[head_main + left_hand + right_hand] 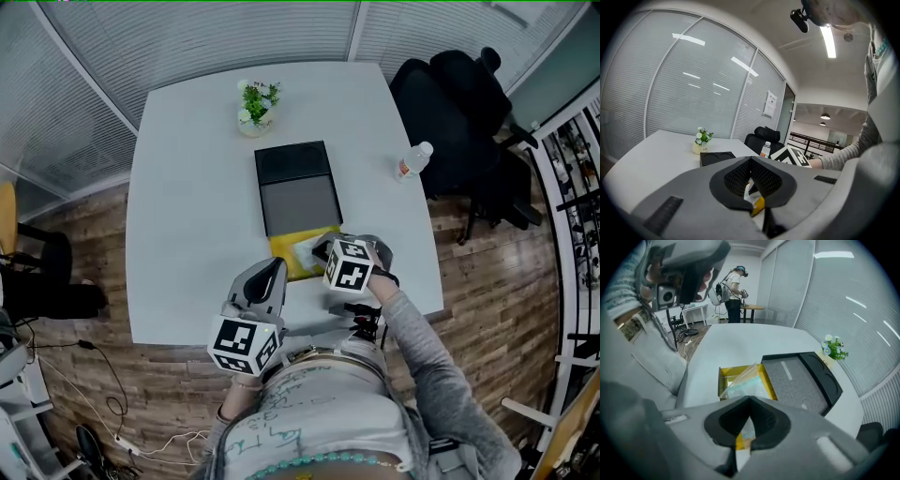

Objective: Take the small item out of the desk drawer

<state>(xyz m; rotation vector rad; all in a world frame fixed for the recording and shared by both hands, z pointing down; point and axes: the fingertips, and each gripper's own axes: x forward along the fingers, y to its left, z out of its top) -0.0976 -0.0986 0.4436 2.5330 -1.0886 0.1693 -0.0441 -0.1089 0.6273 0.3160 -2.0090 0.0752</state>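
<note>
Over the white desk (187, 187), right claw (320, 249) (closed) points steeply down; left claw (276, 269), also closed, nearly level.

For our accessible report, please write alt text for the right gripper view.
The right gripper, jaws closed, hangs over an open yellow drawer holding a clear plastic packet; whether it pinches the packet is unclear. The drawer is pulled out of a dark box on a white table, with a small plant behind.
</note>
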